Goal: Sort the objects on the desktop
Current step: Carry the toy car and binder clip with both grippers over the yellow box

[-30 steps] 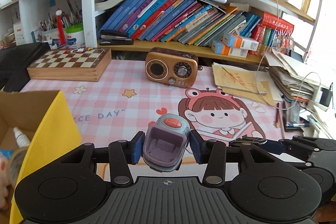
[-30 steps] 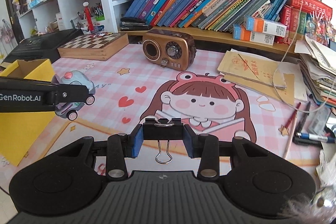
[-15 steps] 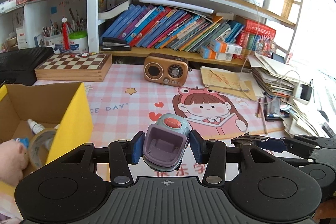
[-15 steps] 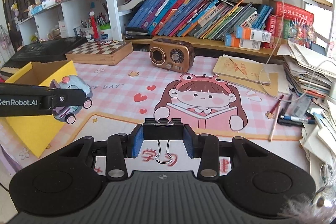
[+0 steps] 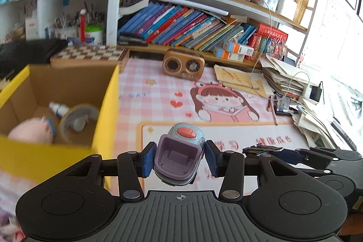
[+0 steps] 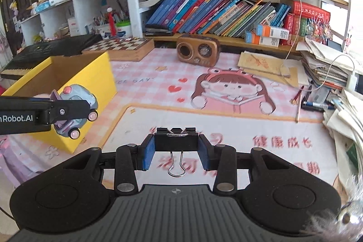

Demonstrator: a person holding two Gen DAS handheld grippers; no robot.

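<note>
Toy car (image 5: pixel 179 152) sits clamped in my left gripper's (image 5: pixel 179 160) jaws, raised just beside the yellow box (image 5: pixel 105 106); my right gripper's (image 6: pixel 176 152) jaws pinch a binder clip (image 6: pixel 175 140) above the bench (image 6: pixel 226 128).

A radio (image 5: pixel 183 64) is sitting at mid-frame, a chessboard (image 5: pixel 90 57) lying to its left, books (image 5: pixel 186 26) leaning above, and papers (image 5: pixel 284 78) piling at the right edge.
</note>
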